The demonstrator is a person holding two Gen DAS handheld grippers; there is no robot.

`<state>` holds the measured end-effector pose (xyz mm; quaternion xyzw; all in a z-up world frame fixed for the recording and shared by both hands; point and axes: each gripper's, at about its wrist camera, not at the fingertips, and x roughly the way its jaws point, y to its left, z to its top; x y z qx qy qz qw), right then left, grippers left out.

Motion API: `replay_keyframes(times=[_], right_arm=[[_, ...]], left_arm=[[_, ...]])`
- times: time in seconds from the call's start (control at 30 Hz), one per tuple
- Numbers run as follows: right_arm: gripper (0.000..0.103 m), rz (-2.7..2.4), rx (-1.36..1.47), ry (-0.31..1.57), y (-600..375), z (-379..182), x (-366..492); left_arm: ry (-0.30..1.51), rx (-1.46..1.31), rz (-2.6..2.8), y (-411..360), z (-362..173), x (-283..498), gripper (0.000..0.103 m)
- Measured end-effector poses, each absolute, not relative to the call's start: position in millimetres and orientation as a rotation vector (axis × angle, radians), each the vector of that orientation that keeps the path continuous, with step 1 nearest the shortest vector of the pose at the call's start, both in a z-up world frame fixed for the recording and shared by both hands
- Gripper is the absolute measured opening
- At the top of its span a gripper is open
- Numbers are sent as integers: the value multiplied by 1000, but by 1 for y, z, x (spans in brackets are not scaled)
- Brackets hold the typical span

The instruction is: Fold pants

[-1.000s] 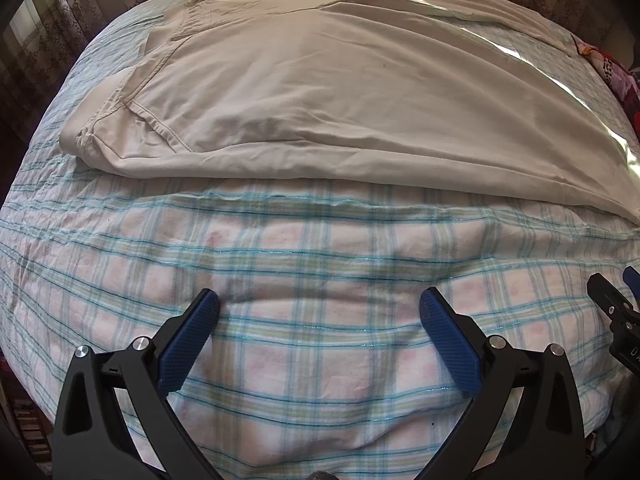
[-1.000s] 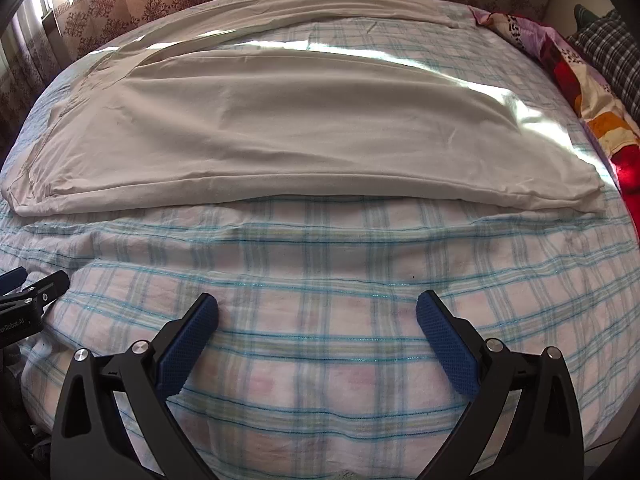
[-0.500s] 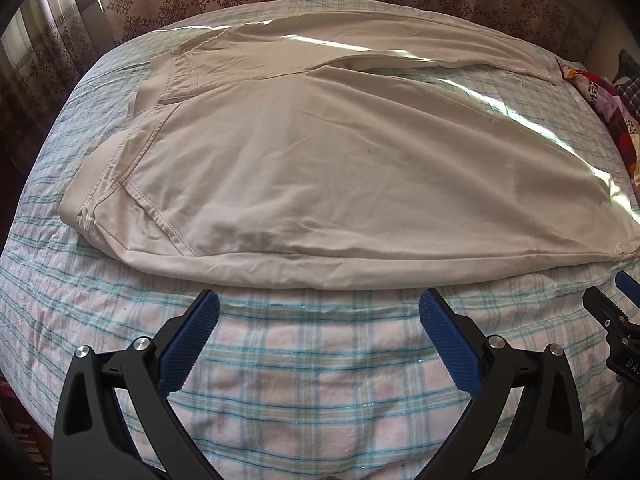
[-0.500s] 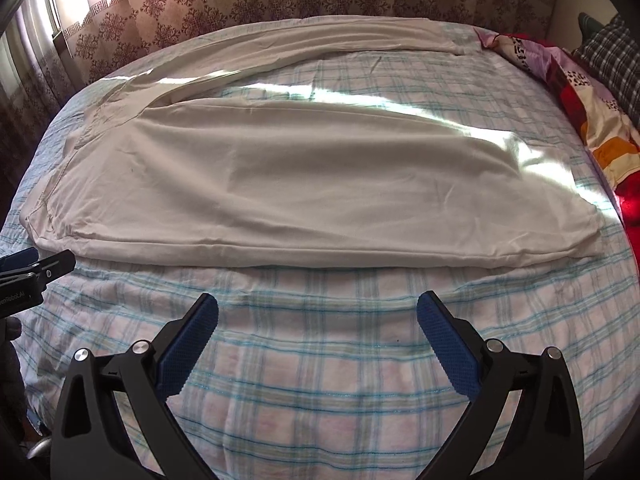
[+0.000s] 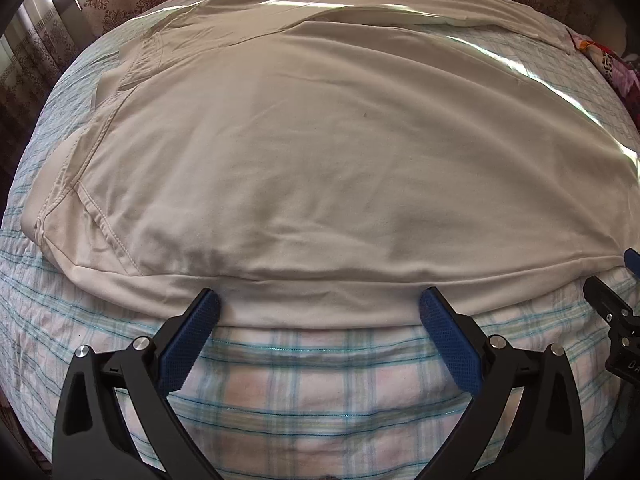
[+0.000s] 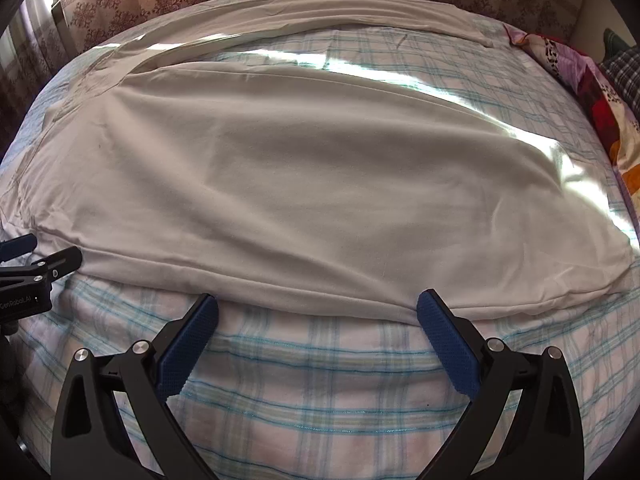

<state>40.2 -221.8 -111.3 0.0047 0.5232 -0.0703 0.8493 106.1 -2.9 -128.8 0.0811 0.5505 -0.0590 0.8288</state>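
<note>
My left gripper (image 5: 318,308) and right gripper (image 6: 317,307) gape wide at the pants' (image 5: 340,160) six-o'clock edge on the bed (image 5: 320,380).

One legible marking is found. In the right wrist view, the black body of the left tool (image 6: 24,280), at the far left edge of the picture, carries small pale lettering reading "GenRobot.AI".

In the left wrist view, the black body of the right tool (image 5: 620,332), at the right edge, bears a fragment of pale lettering; only the characters "DA" can be made out, the rest being cut off by the frame edge.

No other text, label, brand, number or sign can be read on any surface in either view.
</note>
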Motion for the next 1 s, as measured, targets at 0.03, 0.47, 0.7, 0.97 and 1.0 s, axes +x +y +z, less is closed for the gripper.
replay_keyframes(times=[0.03,0.47,0.7,0.97,1.0], right_arm=[[98,-140,14,1104,-223,-111,38],[98,-420,133,964,-355,-80,65],[98,-495,251,983,-423,-95,85],[98,-496,194,986,-442,-99,94],[98,-496,191,982,-442,-99,94]], left_arm=[[1170,178,-128,-3,-129,105,101],[1133,179,-197,-43,-110,127,101],[1173,196,-189,-63,-117,143,101],[1190,170,-138,-63,-115,164,101],[1183,158,-136,-63,-111,169,101]])
